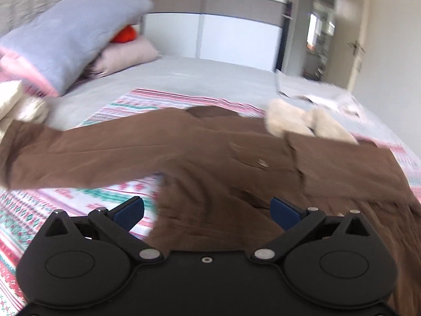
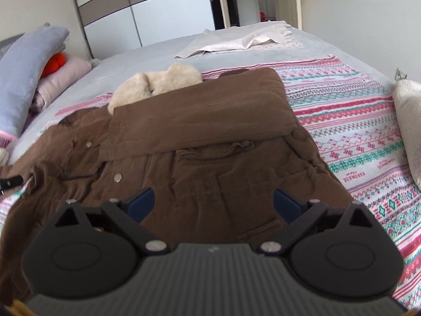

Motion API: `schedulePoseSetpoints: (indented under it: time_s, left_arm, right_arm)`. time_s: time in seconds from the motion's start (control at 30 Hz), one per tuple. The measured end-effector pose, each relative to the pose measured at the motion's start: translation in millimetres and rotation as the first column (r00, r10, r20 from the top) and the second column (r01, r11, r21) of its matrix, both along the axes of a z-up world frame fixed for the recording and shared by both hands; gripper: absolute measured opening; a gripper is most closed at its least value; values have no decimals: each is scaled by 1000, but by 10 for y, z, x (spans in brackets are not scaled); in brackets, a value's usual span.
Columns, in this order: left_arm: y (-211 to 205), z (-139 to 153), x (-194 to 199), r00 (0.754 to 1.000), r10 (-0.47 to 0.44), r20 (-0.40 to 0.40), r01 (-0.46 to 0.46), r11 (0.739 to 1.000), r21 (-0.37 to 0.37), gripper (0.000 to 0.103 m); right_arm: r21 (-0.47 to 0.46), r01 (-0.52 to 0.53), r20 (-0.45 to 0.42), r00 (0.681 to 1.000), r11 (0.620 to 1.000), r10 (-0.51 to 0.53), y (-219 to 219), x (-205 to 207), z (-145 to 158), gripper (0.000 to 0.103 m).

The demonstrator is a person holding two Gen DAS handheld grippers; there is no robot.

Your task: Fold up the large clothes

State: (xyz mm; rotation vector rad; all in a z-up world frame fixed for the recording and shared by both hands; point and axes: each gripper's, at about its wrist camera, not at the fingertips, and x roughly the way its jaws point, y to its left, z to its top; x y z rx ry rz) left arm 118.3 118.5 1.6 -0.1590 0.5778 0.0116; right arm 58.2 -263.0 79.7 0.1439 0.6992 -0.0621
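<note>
A large brown coat (image 2: 200, 163) with a cream fleece collar (image 2: 155, 84) lies spread on a patterned blanket (image 2: 350, 121) on the bed. In the right wrist view one sleeve (image 2: 200, 115) lies folded across the coat's chest. In the left wrist view the coat (image 1: 210, 152) shows its other sleeve (image 1: 79, 155) stretched out to the left, flat on the blanket. My left gripper (image 1: 206, 212) hovers open over the coat's lower part, nothing between its blue pads. My right gripper (image 2: 213, 205) is open above the coat's hem, also with nothing in it.
Blue-grey and pink pillows (image 1: 68, 39) with an orange item are piled at the bed's head on the left. A pale sheet (image 2: 236, 42) lies on the grey bed cover farther back. A white fleecy item (image 2: 407, 126) sits at the right edge. Wardrobe doors (image 1: 210, 26) stand behind.
</note>
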Motion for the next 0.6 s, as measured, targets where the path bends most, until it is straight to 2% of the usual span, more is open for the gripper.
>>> schedulePoseSetpoints:
  time_s: [0.1, 0.2, 0.27, 0.33, 0.5, 0.6]
  left_arm:
    - [401, -70, 18, 998, 66, 16, -64, 994, -86, 103]
    - [966, -195, -1, 980, 191, 62, -172, 956, -236, 103]
    - [1316, -274, -8, 952, 304, 34, -280, 910, -306, 103]
    - [1622, -347, -49, 928, 371, 26, -335, 865, -373, 103]
    - [2225, -533, -162, 837, 547, 10, -490, 759, -428, 102]
    - [2534, -729, -176, 801, 596, -49, -526, 662, -534, 99]
  right_arm:
    - [-25, -7, -5, 1000, 1000, 7, 42, 31, -36, 99]
    - [-42, -4, -6, 1000, 999, 4, 48, 61, -59, 99]
    - [-50, 0, -8, 1000, 999, -1, 40, 84, -79, 99]
    - [-54, 2, -16, 1000, 999, -3, 30, 111, -100, 99]
    - [-65, -3, -38, 999, 998, 0, 44, 167, -160, 99]
    - [-75, -13, -40, 999, 997, 10, 78, 180, -169, 99]
